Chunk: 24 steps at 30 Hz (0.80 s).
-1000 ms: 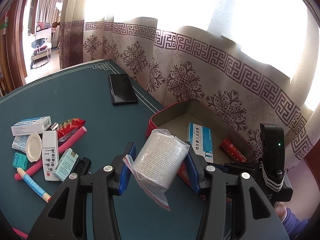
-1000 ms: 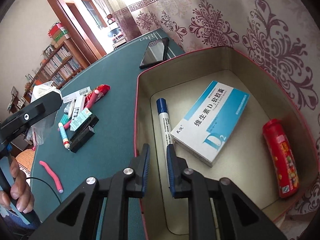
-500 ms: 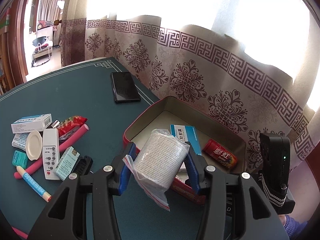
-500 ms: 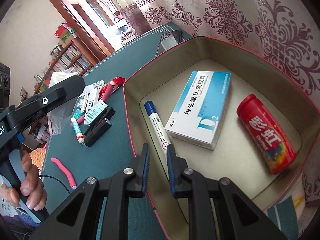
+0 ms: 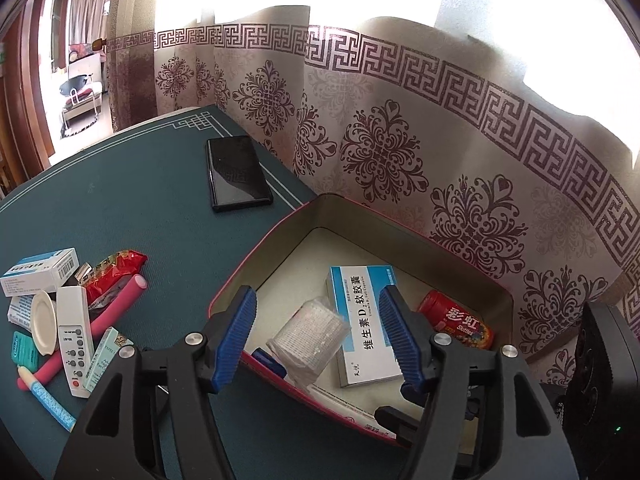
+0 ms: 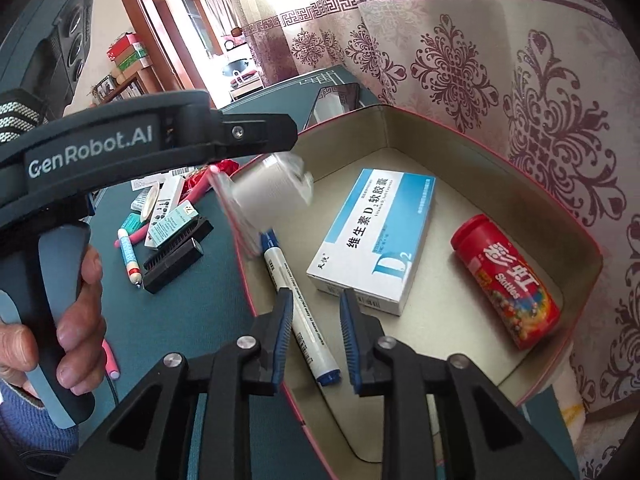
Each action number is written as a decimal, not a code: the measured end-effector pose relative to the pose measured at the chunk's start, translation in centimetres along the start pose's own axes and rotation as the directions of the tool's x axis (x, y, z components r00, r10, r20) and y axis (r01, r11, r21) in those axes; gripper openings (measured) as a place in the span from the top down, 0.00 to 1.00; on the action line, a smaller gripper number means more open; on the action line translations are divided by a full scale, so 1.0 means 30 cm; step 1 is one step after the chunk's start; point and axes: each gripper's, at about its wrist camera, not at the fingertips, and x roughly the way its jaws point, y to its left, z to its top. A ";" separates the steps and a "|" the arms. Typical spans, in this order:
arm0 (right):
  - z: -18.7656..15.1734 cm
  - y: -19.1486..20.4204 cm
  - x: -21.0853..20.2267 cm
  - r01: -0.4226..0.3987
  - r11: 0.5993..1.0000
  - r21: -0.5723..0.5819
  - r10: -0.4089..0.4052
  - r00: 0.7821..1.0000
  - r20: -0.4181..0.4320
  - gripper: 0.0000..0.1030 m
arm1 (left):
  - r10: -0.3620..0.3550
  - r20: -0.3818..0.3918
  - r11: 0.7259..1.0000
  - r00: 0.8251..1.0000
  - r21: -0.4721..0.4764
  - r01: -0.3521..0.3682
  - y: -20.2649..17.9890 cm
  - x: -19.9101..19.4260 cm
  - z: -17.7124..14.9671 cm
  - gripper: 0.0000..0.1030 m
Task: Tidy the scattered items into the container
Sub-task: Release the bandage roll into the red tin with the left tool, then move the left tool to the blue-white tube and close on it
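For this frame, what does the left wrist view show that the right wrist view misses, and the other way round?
Only the left wrist view shows the left gripper from behind, jaws spread wide and empty, and the whole dark phone flat on the table.

Only the right wrist view shows the full white marker lying in the tin, the right gripper with a narrow gap and nothing between its fingers, and the hand on the other gripper's handle.

Both show the red-rimmed tin, the bagged gauze roll, the blue-white medicine box and the Skittles bottle.
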 end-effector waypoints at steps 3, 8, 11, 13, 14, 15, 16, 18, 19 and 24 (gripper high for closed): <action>-0.001 -0.014 0.000 0.001 1.000 0.019 -0.001 1.000 -0.001 0.60 | 0.001 -0.018 1.000 1.000 -0.021 -0.002 0.009 0.014 -0.002 0.35; -0.001 -0.002 -0.004 0.015 1.000 0.011 -0.015 1.000 0.005 0.60 | 0.013 0.002 0.999 1.000 -0.048 -0.013 0.046 -0.031 -0.021 0.35; 0.005 0.027 -0.011 0.040 0.999 -0.018 -0.039 0.999 0.029 0.60 | 0.029 0.017 0.997 0.999 -0.074 -0.028 0.083 -0.069 -0.036 0.35; 0.011 0.048 -0.017 0.046 0.998 -0.037 -0.045 0.998 0.050 0.60 | 0.046 0.022 0.995 0.999 -0.094 -0.044 0.114 -0.094 -0.051 0.35; 0.016 0.060 -0.018 0.050 0.998 -0.047 -0.047 0.997 0.058 0.60 | 0.053 0.023 0.993 0.998 -0.105 -0.051 0.133 -0.107 -0.061 0.35; 0.021 0.072 -0.017 0.056 0.997 -0.056 -0.052 0.997 0.065 0.60 | 0.060 0.025 0.992 0.998 -0.117 -0.057 0.152 -0.121 -0.071 0.35; 0.026 0.083 -0.014 0.064 0.996 -0.065 -0.059 0.996 0.071 0.60 | 0.068 0.027 0.989 0.997 -0.130 -0.064 0.173 -0.134 -0.082 0.35; 0.036 0.100 -0.005 0.078 0.994 -0.075 -0.073 0.994 0.077 0.60 | 0.086 0.032 0.984 0.996 -0.159 -0.080 0.218 -0.165 -0.105 0.35; 0.040 0.105 -0.004 0.076 0.994 -0.073 -0.070 0.994 0.081 0.60 | 0.096 0.036 0.981 0.995 -0.173 -0.088 0.242 -0.183 -0.118 0.35; 0.043 0.147 0.009 0.053 0.995 -0.086 -0.047 0.996 0.071 0.60 | 0.157 0.051 0.961 0.986 -0.238 -0.140 0.365 -0.266 -0.178 0.35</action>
